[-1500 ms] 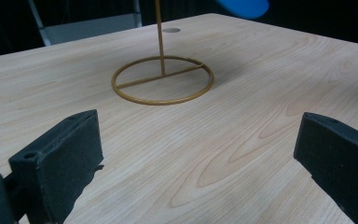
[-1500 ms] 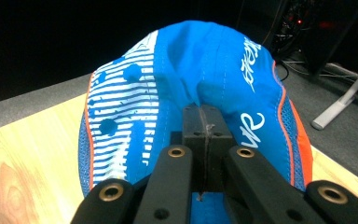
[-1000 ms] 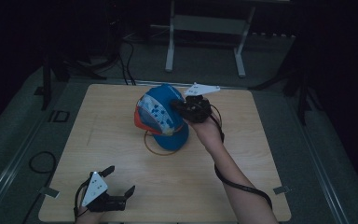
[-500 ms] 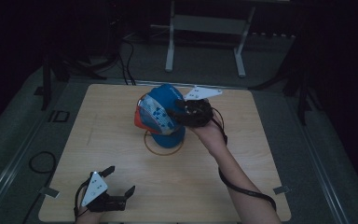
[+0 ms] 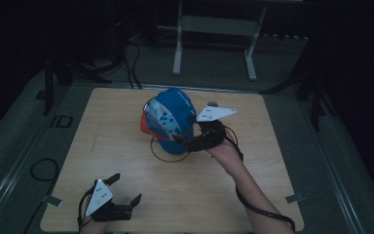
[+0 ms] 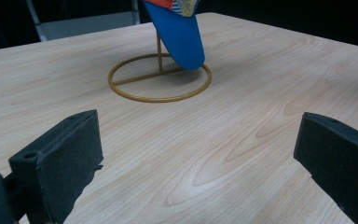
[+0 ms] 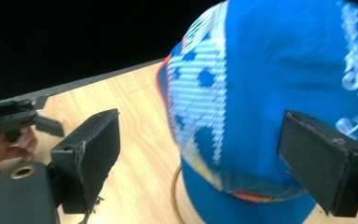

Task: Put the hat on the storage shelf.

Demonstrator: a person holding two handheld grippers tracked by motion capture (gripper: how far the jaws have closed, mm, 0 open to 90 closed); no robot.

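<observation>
From the high view I see the blue baseball cap [image 5: 170, 122] perched on a thin gold wire stand [image 5: 168, 150] near the middle of the wooden bench [image 5: 253, 195], slightly toward the far side. My right tongs [image 5: 187, 144] sit just beside the cap, on its right and low down, near the edge of the cap that hangs toward the stand's ring; their tips look to be at or against the cloth, though I cannot tell from here whether they touch. My left tongs [image 5: 125, 189] rest at the near left corner of the bench, well apart from the cap, with the jaws spread.

In the left gripper view the left tongs [image 6: 200, 154] stand wide open with bare wood grain between the jaws. Farther off, the stand's ring [image 6: 160, 78] lies flat on the bench with its upright rod rising from it, and the cap's blue brim [image 6: 179, 35] hangs down over the ring's far side.

In the right gripper view the right tongs [image 7: 200, 158] are open, gripping nothing, and the cap [image 7: 279, 93] lies close ahead between the jaws and toward the right one. Its white patterned panel faces me. The left tongs [image 7: 9, 119] show far off at the left edge.
</observation>
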